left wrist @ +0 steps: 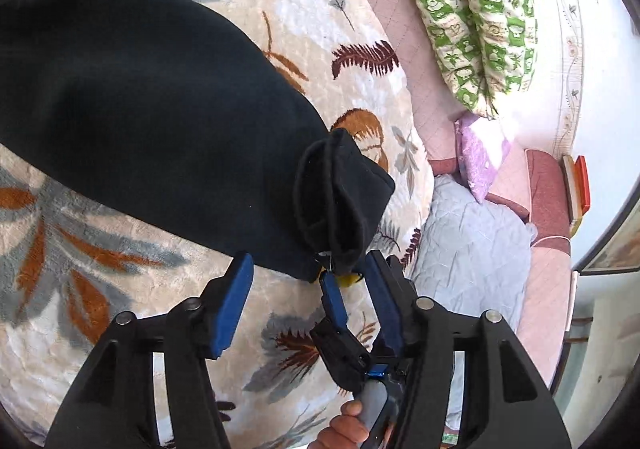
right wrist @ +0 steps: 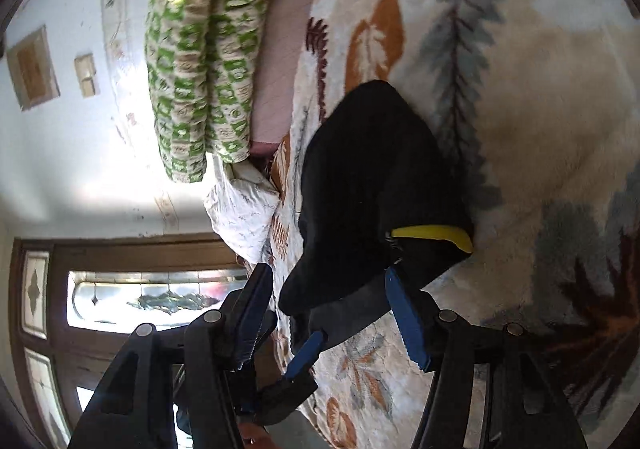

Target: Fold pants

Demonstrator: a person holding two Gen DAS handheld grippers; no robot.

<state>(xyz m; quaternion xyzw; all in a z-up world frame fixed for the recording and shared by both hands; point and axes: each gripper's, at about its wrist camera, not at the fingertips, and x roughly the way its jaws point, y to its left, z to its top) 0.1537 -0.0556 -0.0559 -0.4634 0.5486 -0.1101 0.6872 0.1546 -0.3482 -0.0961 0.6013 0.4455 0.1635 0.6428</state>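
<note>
Leaf-print blanket (left wrist: 340,49) covers the bed. Black pants (left wrist: 140,109) lie on it, bunched waistband end near both grippers. Green patterned pillow (left wrist: 476,9) sits beyond, lilac cushion (left wrist: 480,157) smaller beside it. Left gripper (left wrist: 310,281) jaws wide, holding nothing, waistband edge just at its fingertips. Right gripper (right wrist: 328,285) jaws wide; cloth lies between them, possibly touching one pad, hard to tell.
</note>
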